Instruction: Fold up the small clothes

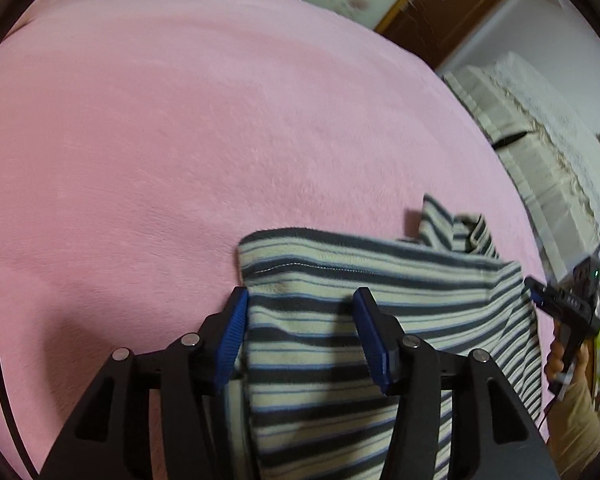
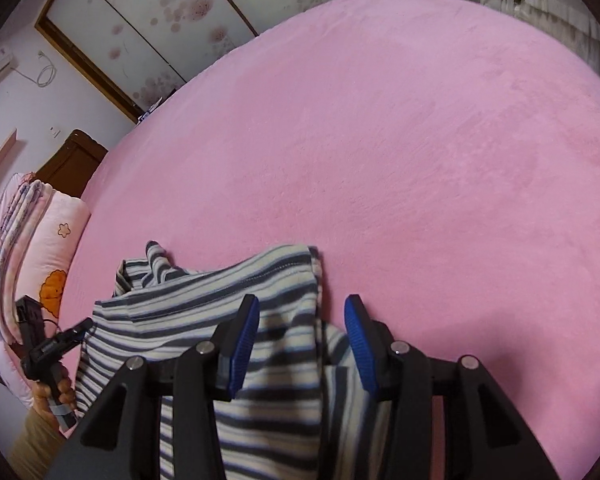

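A striped garment, cream with dark grey and blue stripes, lies partly folded on the pink bed cover (image 1: 180,140). In the left wrist view the garment (image 1: 340,320) lies under and between the fingers of my left gripper (image 1: 300,300), which is open over its left edge. In the right wrist view the garment (image 2: 220,300) lies under my right gripper (image 2: 302,308), which is open over its right edge. Each gripper shows in the other's view: the right one (image 1: 540,296) at the garment's far edge, the left one (image 2: 80,330) at its left edge.
The pink cover (image 2: 420,160) stretches far ahead of both grippers. A stack of folded pink bedding (image 2: 32,248) lies at the left. White quilted bedding (image 1: 540,140) lies at the right. Wardrobe doors (image 2: 160,20) stand behind the bed.
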The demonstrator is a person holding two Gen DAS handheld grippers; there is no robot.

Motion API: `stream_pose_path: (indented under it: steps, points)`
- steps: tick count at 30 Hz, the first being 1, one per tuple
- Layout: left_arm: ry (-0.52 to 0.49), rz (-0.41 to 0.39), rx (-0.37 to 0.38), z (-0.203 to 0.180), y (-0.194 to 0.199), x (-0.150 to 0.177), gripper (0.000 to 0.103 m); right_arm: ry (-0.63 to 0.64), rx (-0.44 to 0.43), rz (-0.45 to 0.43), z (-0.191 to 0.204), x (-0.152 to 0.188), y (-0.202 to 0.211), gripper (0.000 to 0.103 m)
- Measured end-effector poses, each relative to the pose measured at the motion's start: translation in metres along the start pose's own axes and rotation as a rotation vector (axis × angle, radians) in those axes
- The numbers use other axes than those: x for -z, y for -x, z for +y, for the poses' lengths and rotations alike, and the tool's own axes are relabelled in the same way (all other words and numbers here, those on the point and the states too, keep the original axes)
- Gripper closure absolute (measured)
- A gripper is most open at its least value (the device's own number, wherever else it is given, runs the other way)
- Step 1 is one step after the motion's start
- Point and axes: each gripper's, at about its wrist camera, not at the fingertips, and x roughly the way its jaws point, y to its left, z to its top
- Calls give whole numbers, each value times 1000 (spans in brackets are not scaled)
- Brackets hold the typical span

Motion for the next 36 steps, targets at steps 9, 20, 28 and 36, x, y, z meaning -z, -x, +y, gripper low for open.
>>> stream_pose_path:
  steps: [9,20,28,36]
  points:
    - [-52,-162,-76,-15,15,3,95,124,71,-37,23,4,-7,97]
    - [-40,-142,-255,-10,13,2,84,200,236,-91,32,5,-7,98]
    - [8,-172,-338,-2,66,0,59,155,244,-149,42,1,35,86]
    - [-75,-125,-329,-20,141,88,52,191,170,-111,47,68,113,85]
